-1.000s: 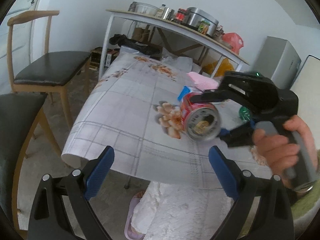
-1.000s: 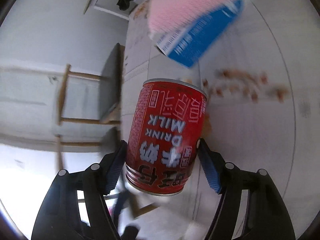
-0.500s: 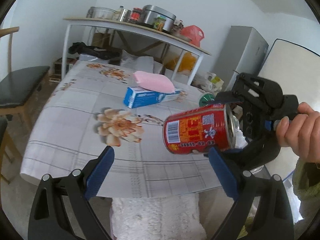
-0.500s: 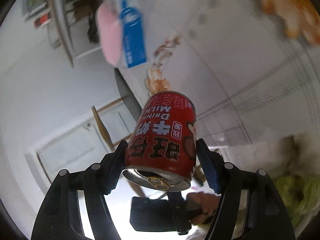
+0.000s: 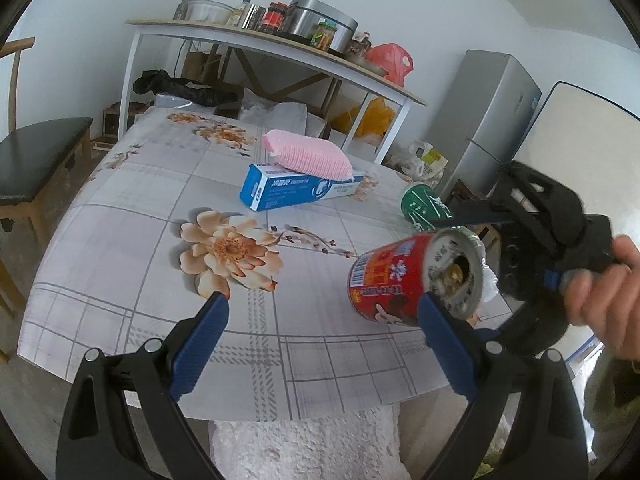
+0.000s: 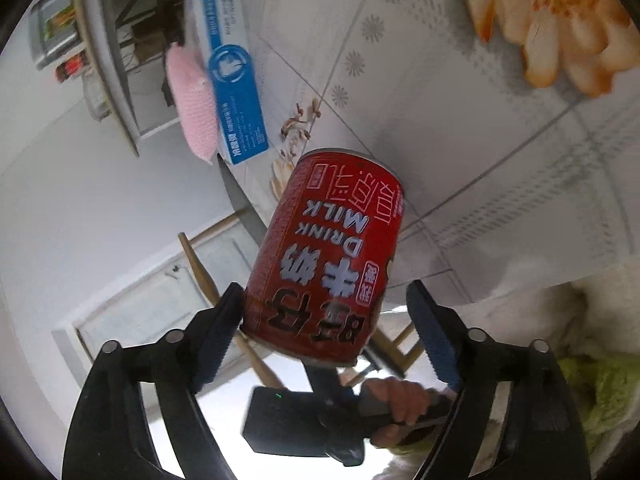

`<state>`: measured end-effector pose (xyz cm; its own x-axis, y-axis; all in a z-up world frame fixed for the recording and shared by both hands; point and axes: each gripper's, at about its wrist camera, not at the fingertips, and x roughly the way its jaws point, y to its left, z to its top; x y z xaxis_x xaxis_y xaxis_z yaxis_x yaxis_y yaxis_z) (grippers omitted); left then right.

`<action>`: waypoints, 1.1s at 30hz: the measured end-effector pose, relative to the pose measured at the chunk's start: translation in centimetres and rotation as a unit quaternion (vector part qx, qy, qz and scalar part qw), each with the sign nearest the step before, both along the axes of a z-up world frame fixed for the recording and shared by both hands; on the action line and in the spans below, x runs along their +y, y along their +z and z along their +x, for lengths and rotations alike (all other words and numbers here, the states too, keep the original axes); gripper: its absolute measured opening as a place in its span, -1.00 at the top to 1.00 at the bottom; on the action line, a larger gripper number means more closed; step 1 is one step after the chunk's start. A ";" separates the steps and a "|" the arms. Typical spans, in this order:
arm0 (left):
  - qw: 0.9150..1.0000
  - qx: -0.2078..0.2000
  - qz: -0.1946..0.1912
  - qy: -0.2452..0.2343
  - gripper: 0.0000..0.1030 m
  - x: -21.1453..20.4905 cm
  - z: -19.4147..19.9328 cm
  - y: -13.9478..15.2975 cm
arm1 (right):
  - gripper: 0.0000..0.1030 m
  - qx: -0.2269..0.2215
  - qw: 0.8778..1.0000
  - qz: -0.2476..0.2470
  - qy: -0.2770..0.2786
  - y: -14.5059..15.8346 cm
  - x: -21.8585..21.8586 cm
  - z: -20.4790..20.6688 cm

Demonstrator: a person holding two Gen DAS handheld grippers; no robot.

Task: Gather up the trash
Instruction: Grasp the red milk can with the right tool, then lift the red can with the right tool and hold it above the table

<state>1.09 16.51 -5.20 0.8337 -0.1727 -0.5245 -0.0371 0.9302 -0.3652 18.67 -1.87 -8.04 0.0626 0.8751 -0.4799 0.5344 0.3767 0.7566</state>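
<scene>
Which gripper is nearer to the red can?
Right. The red can sits between the opening right gripper pads; the left gripper hangs open beside it.

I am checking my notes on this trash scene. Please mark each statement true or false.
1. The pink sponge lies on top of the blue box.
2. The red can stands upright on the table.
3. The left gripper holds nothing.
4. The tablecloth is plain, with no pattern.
1. True: the pink sponge rests on the blue box.
2. False: the red can is tilted, above the table, between the jaws of the right gripper, which are opening.
3. True: the left gripper is open and empty.
4. False: the tablecloth has printed flowers and grid lines.
</scene>
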 end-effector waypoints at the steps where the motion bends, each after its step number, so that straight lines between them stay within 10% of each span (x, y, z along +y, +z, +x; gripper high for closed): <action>1: 1.000 0.001 -0.001 0.000 -0.81 0.0 0.1 -0.1 | -0.57 -0.012 1.000 -0.003 0.001 0.3 0.1 0.1; 8: 1.000 0.005 -0.009 0.000 -0.81 0.1 1.2 -0.5 | -0.57 -0.145 0.987 -0.068 0.028 4.2 -1.3 -0.1; 17: 1.000 0.011 -0.020 -0.008 -0.81 -1.1 2.2 -1.4 | -0.58 -0.160 0.983 -0.050 0.071 3.4 1.5 0.9; 23: 1.000 0.018 -0.018 0.009 -0.81 -0.1 1.9 -1.6 | -0.56 -0.319 0.911 -0.201 0.163 8.2 0.8 -0.8; 25: 1.000 0.017 -0.020 0.016 -0.81 0.5 1.7 -1.6 | -0.55 -0.390 0.856 -0.266 0.210 9.5 1.7 -2.2; 27: 0.999 0.018 -0.020 0.022 -0.81 1.0 1.6 -1.5 | -0.55 -0.478 0.766 -0.337 0.268 10.7 2.9 -4.3; 28: 0.999 0.018 -0.022 0.026 -0.81 1.4 1.6 -1.4 | -0.55 -0.534 0.692 -0.373 0.310 11.1 4.2 -5.9; 31: 0.999 0.018 -0.019 0.040 -0.81 2.2 1.4 -1.1 | -0.55 -0.628 0.524 -0.401 0.414 10.4 6.1 -9.4; 33: 0.999 0.016 -0.014 0.050 -0.81 2.8 1.2 -0.7 | -0.55 -0.674 0.380 -0.403 0.490 8.8 7.6 -11.7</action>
<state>2.28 19.33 -5.92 0.8307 -0.1047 -0.5468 -0.1408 0.9107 -0.3882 6.92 5.77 0.74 0.5597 0.3990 -0.7263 -0.8283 0.2946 -0.4765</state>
